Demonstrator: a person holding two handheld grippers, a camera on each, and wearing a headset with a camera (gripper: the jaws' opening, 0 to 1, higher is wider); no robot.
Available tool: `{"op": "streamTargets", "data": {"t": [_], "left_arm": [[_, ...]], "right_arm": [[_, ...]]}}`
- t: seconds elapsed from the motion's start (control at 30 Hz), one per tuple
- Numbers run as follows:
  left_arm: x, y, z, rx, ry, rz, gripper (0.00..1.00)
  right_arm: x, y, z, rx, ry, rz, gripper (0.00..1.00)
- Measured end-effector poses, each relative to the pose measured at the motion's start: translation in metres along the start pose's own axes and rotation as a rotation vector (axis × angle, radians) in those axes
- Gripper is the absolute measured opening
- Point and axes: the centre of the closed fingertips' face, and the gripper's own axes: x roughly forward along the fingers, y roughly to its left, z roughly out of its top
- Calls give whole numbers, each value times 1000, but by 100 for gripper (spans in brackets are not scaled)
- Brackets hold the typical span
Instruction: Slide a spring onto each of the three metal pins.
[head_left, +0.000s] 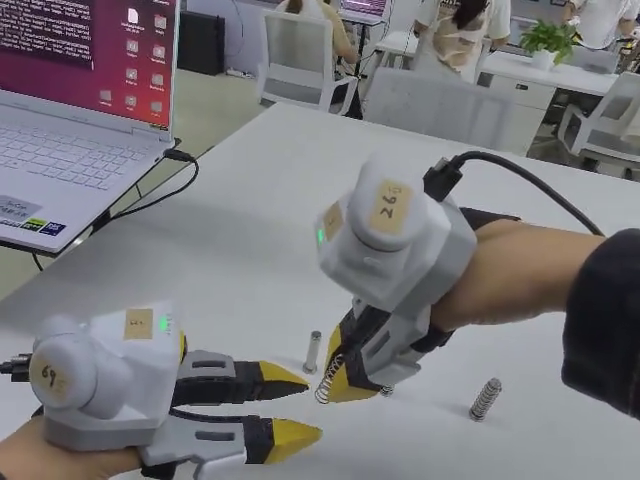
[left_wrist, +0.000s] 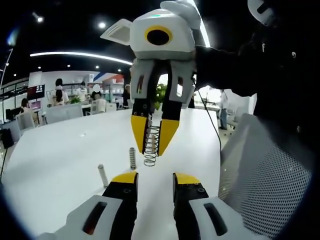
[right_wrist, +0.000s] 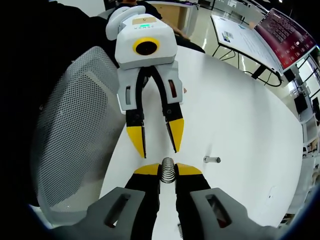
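Head view looks down on a white workbench (head_left: 260, 200) where the right gripper (head_left: 345, 385), a white handheld tool with black jaws and yellow tips, points down at the table. Its jaws are pinched nearly together on a small silver coil spring (head_left: 328, 378), gripped by its upper coils so that the lower end hangs past the tips, just above the table. A short bare metal pin (head_left: 312, 352) stands upright just beside that hanging spring, close to the tips but apart from them. On the far side of the right gripper a second silver coil spring (head_left: 485, 398) stands on the table, slightly tilted; whether a pin is inside it I cannot tell. The left gripper (head_left: 295, 408), the same kind of tool, lies level near the table and points toward the right gripper, its jaws parted with nothing between them. Left gripper view shows its own yellow tips (left_wrist: 156, 178) spread apart, and straight ahead the held spring (left_wrist: 151, 145) dangling between the other tool's tips. Right gripper view shows its own jaws (right_wrist: 168, 172) squeezed on the spring's coils (right_wrist: 168, 166). An open silver laptop (head_left: 70, 120) sits well beyond the left gripper.
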Motion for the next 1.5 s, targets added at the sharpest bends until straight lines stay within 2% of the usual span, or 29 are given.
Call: {"op": "streamTargets", "data": {"t": [0.3, 0.47, 0.83, 1.2, 1.5], "left_arm": [[-7, 7, -2, -5, 1, 33, 30], [-10, 7, -6, -15, 2, 41, 34], [-17, 9, -14, -48, 3, 61, 44], [-19, 7, -19, -65, 5, 63, 49], [-20, 5, -23, -73, 10, 61, 52]], "right_arm": [[-10, -23, -3, 14, 6, -45, 8], [-12, -39, -4, 19, 12, -81, 9], [0, -68, -6, 26, 38, -112, 9], [14, -86, -11, 50, 48, -97, 9], [30, -90, -12, 39, 68, -76, 9]]}}
